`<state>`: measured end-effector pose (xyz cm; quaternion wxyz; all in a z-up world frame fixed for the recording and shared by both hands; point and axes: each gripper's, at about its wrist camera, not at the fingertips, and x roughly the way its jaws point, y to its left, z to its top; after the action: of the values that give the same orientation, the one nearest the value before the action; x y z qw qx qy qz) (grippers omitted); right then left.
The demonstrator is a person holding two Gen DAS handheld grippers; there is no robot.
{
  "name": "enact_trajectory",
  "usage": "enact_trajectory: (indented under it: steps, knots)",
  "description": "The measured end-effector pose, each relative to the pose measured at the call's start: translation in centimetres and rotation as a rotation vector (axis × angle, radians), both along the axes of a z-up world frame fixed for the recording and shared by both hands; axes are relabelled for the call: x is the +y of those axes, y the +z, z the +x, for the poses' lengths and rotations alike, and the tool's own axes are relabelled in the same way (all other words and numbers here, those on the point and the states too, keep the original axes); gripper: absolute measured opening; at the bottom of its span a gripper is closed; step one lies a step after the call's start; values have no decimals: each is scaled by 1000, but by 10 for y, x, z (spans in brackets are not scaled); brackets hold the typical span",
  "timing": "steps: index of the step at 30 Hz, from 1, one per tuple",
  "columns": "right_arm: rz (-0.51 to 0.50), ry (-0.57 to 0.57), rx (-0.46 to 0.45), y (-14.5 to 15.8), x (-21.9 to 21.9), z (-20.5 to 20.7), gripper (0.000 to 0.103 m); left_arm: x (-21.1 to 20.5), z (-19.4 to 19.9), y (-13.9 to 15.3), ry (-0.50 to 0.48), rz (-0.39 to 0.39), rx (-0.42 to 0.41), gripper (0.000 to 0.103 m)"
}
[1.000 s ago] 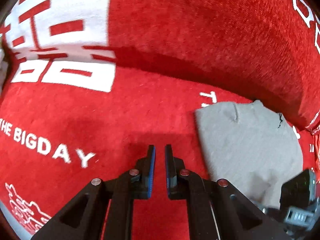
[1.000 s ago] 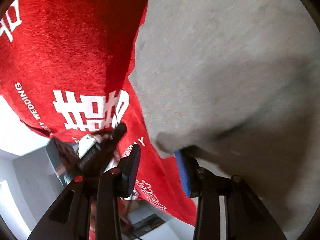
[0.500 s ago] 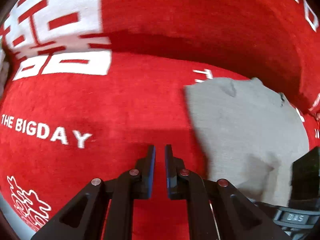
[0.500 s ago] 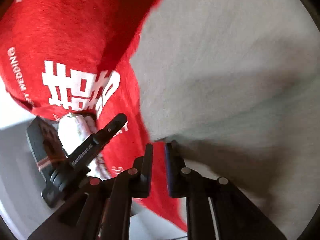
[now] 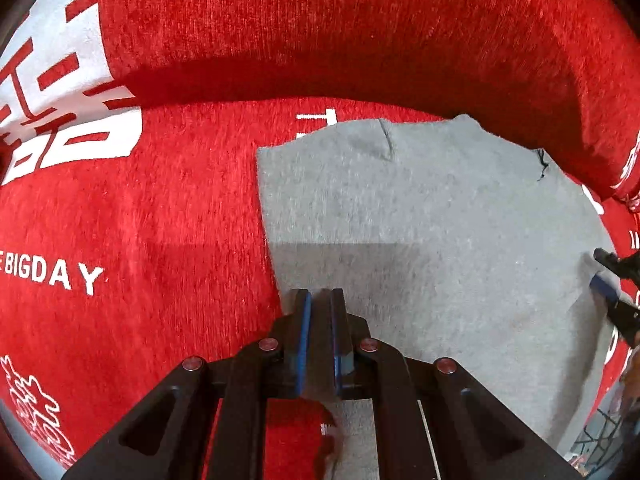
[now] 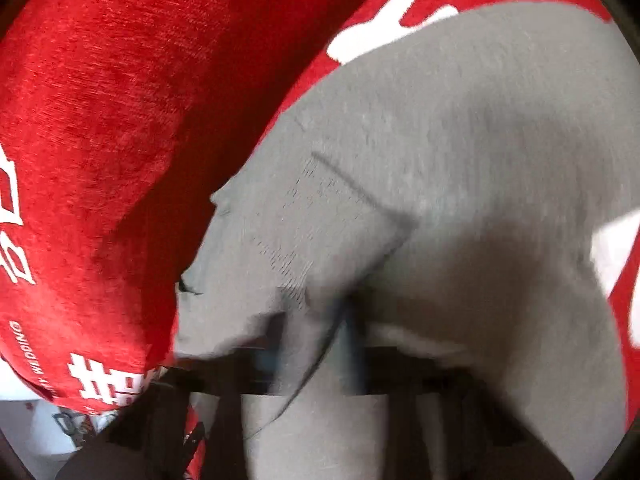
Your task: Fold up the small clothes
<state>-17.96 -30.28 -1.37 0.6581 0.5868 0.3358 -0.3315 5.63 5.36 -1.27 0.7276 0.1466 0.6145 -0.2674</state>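
One grey garment (image 5: 432,216), spread flat on a red plush cover (image 5: 152,208) printed with white lettering. Two grippers. Left gripper (image 5: 319,300): jaws nearly together, over the garment's near left edge; grey fabric seems to lie between the blue pads. Right gripper (image 6: 320,320): badly blurred, jaws have just been closing, now clenched on a raised fold of the garment's right edge.
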Motion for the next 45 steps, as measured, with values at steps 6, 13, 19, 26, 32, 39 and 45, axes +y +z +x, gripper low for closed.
enact_trajectory:
  steps: [6, 13, 19, 26, 32, 39, 45]
  knots:
    - [33, 6, 46, -4, -5, -21, 7, -2, -7, 0, -5, 28, -25, 10]
    - [10, 127, 97, 17, 12, -27, 27, -1, -16, 9, 25, 50, -39, 10]
    - [-13, 221, 93, 30, 39, -35, 66, -1, -36, 26, -1, 59, -55, 10]
    - [5, 277, 80, 29, 59, -36, 80, -7, -62, 41, -7, 74, -104, 102]
    - [13, 293, 75, 32, 58, -46, 85, -20, -81, 39, -19, 92, -82, 102]
    - [22, 277, 6, 34, 47, -65, 103, -50, -103, 33, -46, 111, -48, 102]
    - [64, 266, -57, 33, 34, -78, 103, -77, -124, 33, -84, 111, -31, 102]
